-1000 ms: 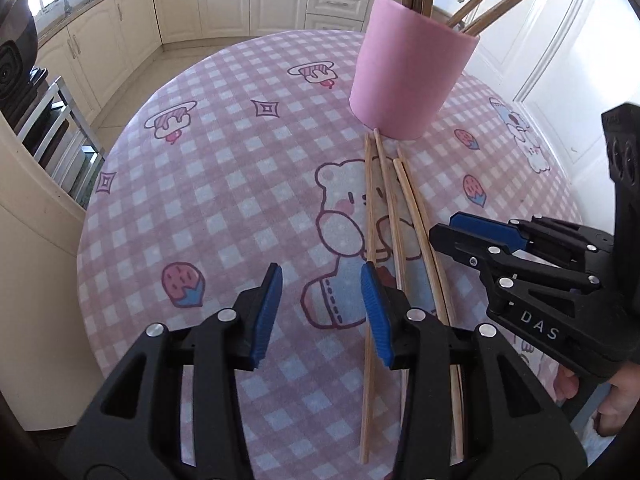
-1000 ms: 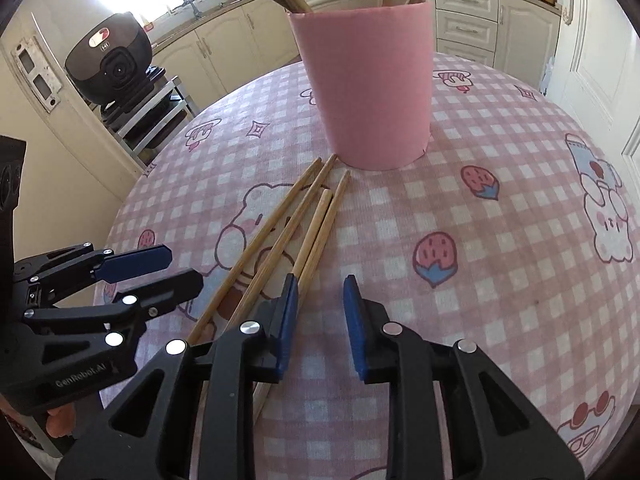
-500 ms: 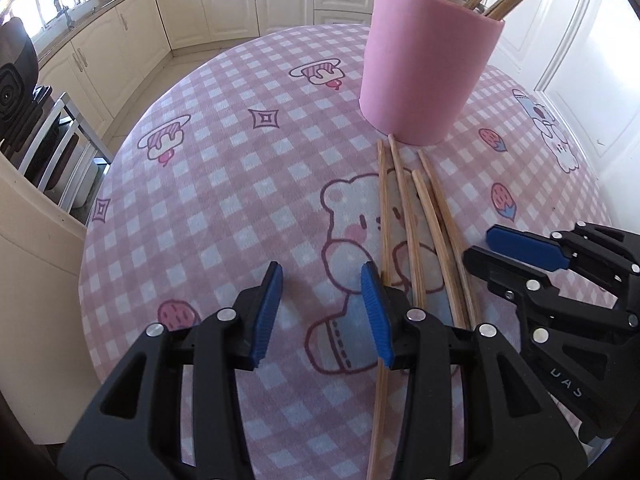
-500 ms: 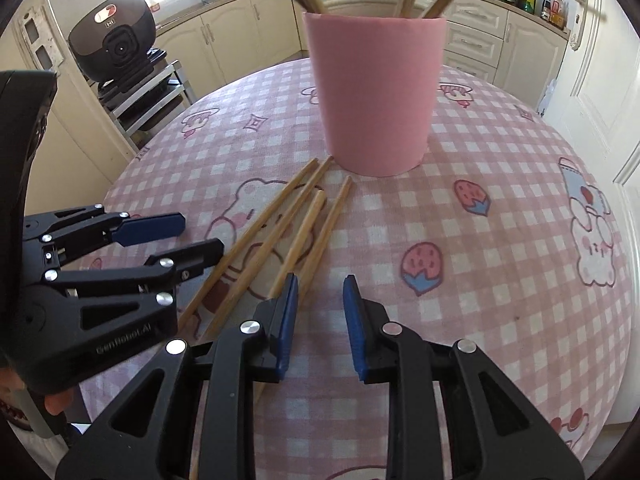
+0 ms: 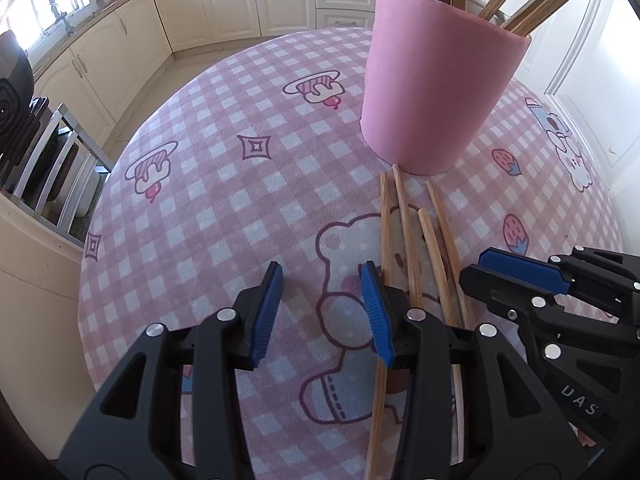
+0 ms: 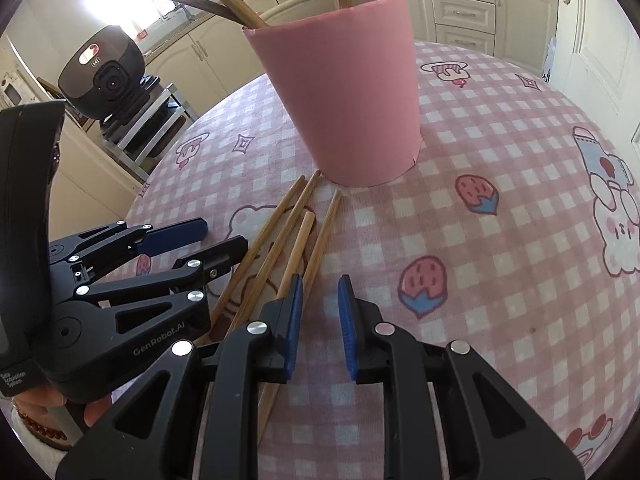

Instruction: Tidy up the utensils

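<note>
Several wooden chopsticks (image 5: pixel 408 232) lie side by side on the pink checked tablecloth, their far ends near a pink holder cup (image 5: pixel 436 92) that stands upright with more sticks in it. My left gripper (image 5: pixel 320 312) is open and empty just left of the chopsticks, its right finger beside the leftmost one. My right gripper (image 6: pixel 318 320) is open and empty just right of the chopsticks (image 6: pixel 296 236), before the cup (image 6: pixel 344 100). Each gripper also shows in the other's view: the right (image 5: pixel 516 280) and the left (image 6: pixel 192 240).
The round table (image 5: pixel 200 184) drops off at its left edge toward a metal rack (image 5: pixel 52 160). A black appliance (image 6: pixel 102 72) sits on that rack. Cream kitchen cabinets (image 5: pixel 224 4) line the back, and a white door (image 6: pixel 600 40) is at the right.
Both grippers have moved forward toward the cup, which now looms larger. The right gripper's fingers have opened somewhat wider. The chopsticks have not moved.
</note>
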Tool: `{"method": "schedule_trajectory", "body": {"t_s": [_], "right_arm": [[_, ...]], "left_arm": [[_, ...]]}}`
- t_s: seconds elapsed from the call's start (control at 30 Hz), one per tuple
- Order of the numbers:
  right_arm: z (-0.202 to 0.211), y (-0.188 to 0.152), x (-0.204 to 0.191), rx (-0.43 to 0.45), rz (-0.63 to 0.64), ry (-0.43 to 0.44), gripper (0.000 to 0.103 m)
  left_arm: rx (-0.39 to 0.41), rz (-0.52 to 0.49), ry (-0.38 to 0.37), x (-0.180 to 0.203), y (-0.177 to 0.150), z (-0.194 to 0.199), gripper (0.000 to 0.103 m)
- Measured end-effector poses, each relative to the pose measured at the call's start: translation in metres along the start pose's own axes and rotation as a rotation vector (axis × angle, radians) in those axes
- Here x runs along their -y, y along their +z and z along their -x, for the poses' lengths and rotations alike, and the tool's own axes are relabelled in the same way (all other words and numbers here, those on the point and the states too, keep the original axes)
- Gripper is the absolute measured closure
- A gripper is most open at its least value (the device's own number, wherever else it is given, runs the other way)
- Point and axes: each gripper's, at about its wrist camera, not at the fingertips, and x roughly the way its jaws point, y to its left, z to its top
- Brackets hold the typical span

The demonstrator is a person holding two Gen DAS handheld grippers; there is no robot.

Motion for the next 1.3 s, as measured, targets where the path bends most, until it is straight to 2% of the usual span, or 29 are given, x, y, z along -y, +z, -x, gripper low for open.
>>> {"method": "schedule_trajectory", "body": {"t_s": [0.2,0.47,0.57,0.73,0.8,1.13,1.3], "right_arm": [[-0.007,0.013,-0.015,-0.038,0.072,-0.061,0.085],[-0.012,0.020,-0.012,-0.058,0.101,-0.087,0.094],[-0.013,0.019,-0.012,-0.050,0.108,-0.083,0.093],[-0.014,0.016,-0.013,-0.031,0.109,-0.085,0.094],[-0.012,0.014,-0.012,-0.030,0.104,-0.081,0.094],[0.001,0.001,-0.004,-0.037,0.054,-0.018,0.098],[0.007,-0.003,0.005,-0.033,0.021,0.012,0.098]], "left_arm": [[0.006,0.004,0.001,0.000,0.005,-0.004,0.063],[0.034,0.013,0.012,0.001,0.013,-0.010,0.066],[0.040,0.013,0.008,0.003,0.013,-0.010,0.071],[0.050,-0.005,-0.009,0.006,0.006,-0.004,0.093],[0.045,-0.004,-0.020,0.006,0.001,-0.001,0.097],[0.022,0.049,-0.067,-0.002,-0.018,0.012,0.101],[0.022,0.075,-0.126,-0.007,-0.019,0.017,0.100]]}}
